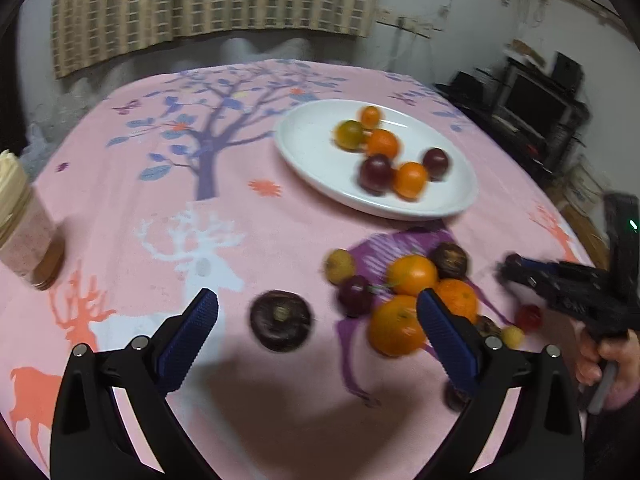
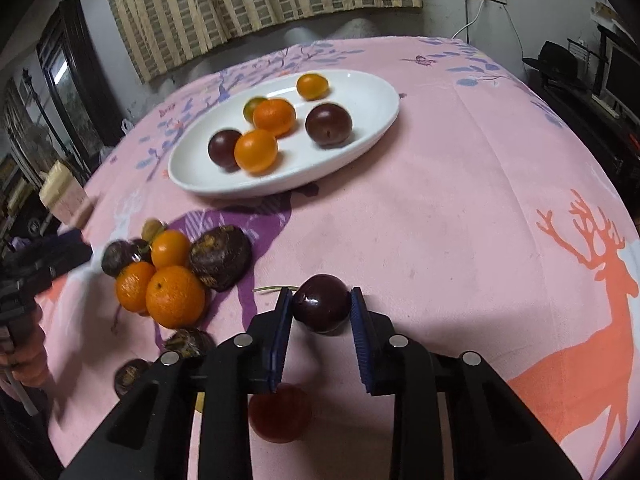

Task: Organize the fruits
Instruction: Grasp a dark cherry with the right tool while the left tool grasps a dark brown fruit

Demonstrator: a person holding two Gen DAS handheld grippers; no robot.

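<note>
My right gripper (image 2: 322, 307) is pinching a dark plum (image 2: 322, 309), both blue pads pressed against its sides, low over the pink tablecloth (image 2: 460, 208) on the near right part of the table. A thin stem or twig lies on the cloth just left of that plum, and a redder fruit (image 2: 280, 414) sits on the cloth under the gripper, nearer to me and partly hidden by the left finger. My left gripper (image 1: 318, 306) is spread wide and holds nothing; between its fingers, on the cloth, lies a dark brown round fruit (image 1: 281, 320) with its stem end up, apart from both pads. Just right of that is the loose pile of fruit (image 1: 416, 292): three oranges bunched together and touching, with dark purple and brown fruits and a small yellowish one around them, all resting on a purple patch of the cloth's print. The right finger of my left gripper overlaps the nearest orange in the left wrist view; I cannot tell whether it touches. Farther back stands the white oval plate (image 1: 312, 148), already carrying two plums, three oranges and one greenish-orange fruit. At the far left edge of the table stands a jar (image 1: 28, 240) with a pale lid.
</note>
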